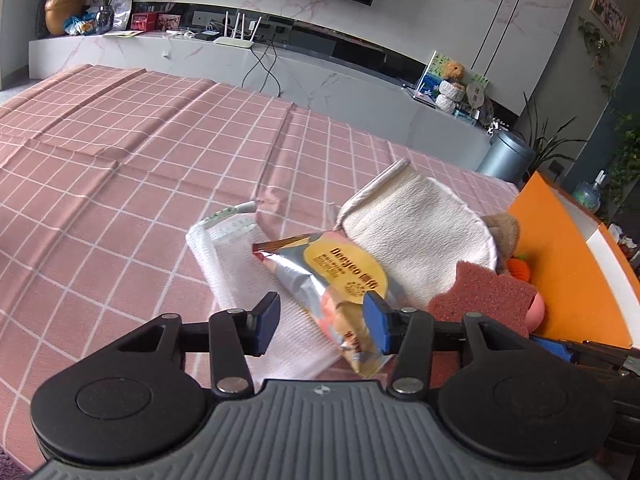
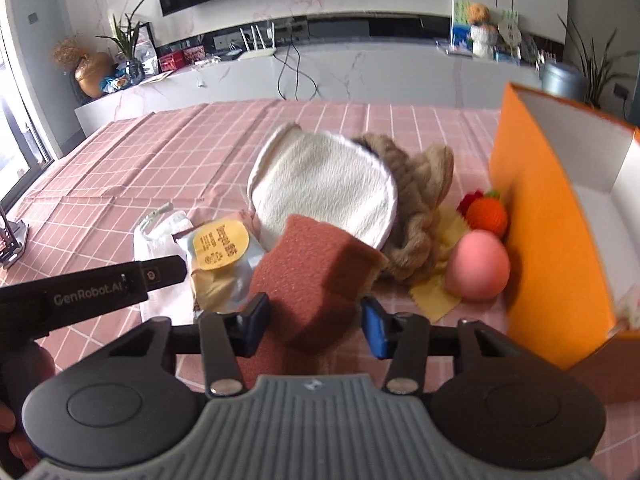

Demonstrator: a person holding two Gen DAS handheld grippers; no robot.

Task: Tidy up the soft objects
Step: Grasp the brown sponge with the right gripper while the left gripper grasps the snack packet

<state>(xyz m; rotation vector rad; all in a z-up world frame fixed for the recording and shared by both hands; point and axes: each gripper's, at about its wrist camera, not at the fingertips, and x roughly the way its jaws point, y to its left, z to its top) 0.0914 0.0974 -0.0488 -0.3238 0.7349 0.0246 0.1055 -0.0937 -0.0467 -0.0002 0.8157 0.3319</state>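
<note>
Right gripper (image 2: 314, 322): jaws spread wide around the reddish sponge (image 2: 312, 276), not visibly pinching it
Left gripper (image 1: 322, 326): jaws parted, snack packet (image 1: 336, 276) lying between them on the white cloth (image 1: 240, 264), not clamped
Pile: cream mitt (image 2: 324, 192), brown plush (image 2: 420, 208), pink egg (image 2: 478, 266), 1 heap on the pink checked tablecloth (image 2: 120, 184)
Orange box (image 2: 552, 240): open, just right of the heap
Risk: sponge probably squashed and slipped on closing; packet edge could have snagged the cloth

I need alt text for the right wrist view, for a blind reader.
The right gripper, jaws open, straddles a reddish-brown sponge block on a pink checked tablecloth. Beyond lie a white cloth mitt, a pink egg-shaped ball and an open orange box.
</note>
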